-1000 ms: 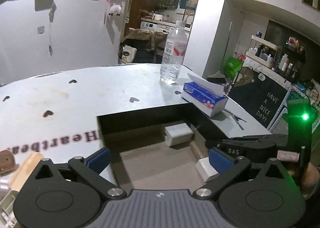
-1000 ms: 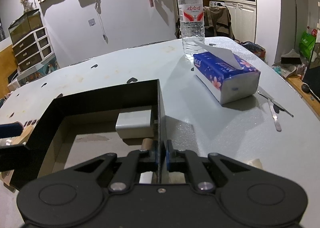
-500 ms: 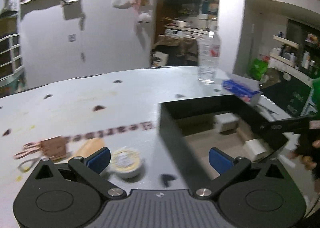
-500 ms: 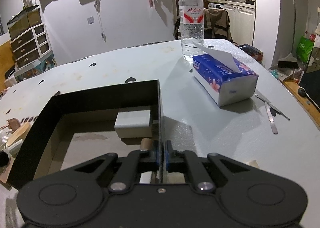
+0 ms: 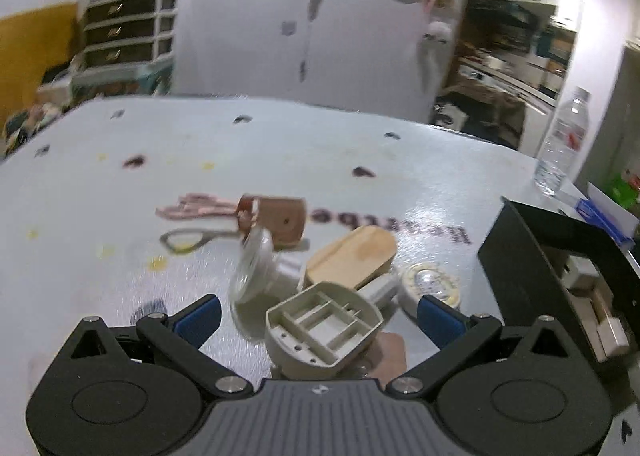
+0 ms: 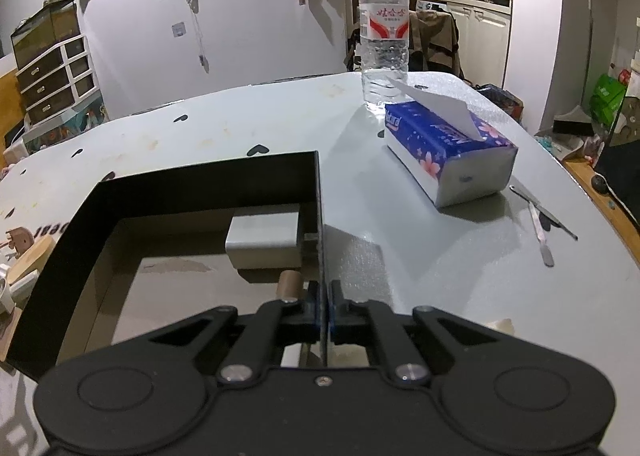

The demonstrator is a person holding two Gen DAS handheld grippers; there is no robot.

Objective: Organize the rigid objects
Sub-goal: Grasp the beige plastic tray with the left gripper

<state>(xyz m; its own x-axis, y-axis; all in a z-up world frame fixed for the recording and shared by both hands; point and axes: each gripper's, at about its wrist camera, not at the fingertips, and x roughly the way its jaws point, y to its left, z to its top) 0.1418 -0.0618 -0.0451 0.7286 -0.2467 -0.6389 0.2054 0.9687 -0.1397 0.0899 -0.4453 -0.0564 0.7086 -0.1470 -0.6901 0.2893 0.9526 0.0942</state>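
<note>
Beige plastic tray [image 5: 324,326] with ribbed compartments lies on the tabletop [image 5: 280,159] between my left gripper [image 5: 318,314] fingers, which are spread wide and hold nothing; its long axis runs from 7 to 1 o'clock. Wooden board [image 5: 354,260] lies just behind it at 1 o'clock, pointing the same way. My right gripper [image 6: 324,310] is clamped on the right wall of the black box [image 6: 192,183], whose white block [image 6: 264,242] sits in the far corner.
</note>
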